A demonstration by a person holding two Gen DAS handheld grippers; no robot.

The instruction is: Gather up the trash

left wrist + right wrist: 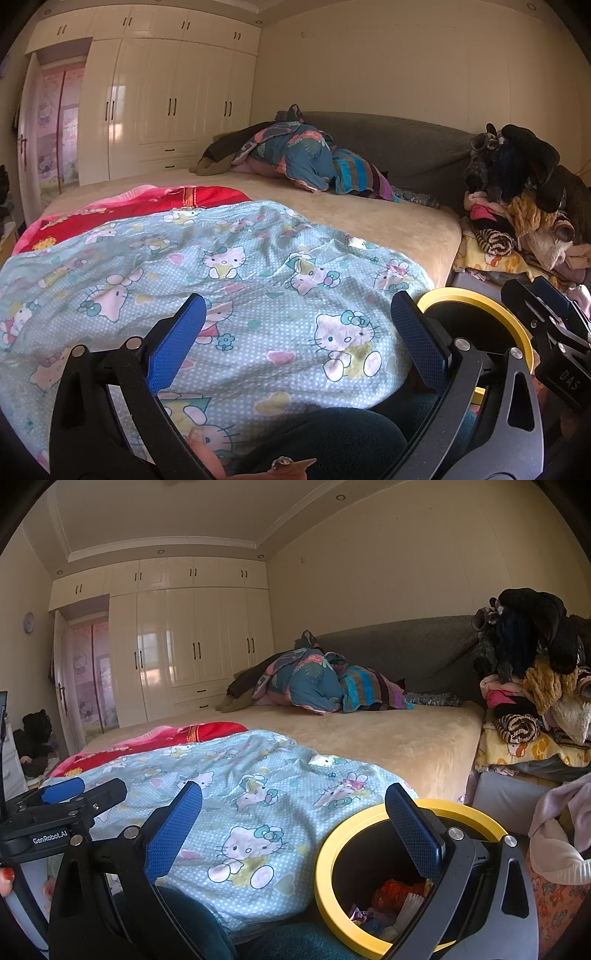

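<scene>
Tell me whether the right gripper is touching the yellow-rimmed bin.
Cannot tell. In the right wrist view the open right gripper has one finger overlapping the bin rim, but whether it rests on it or hovers above isn't clear.

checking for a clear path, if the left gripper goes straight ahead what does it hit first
Probably the cartoon-cat blanket on the bed: the open left gripper points across it, low, with nothing between. Depth is unclear.

Home bedroom, bed (369, 738), cartoon quilt (240, 794), cream wardrobe (192, 646)
</scene>
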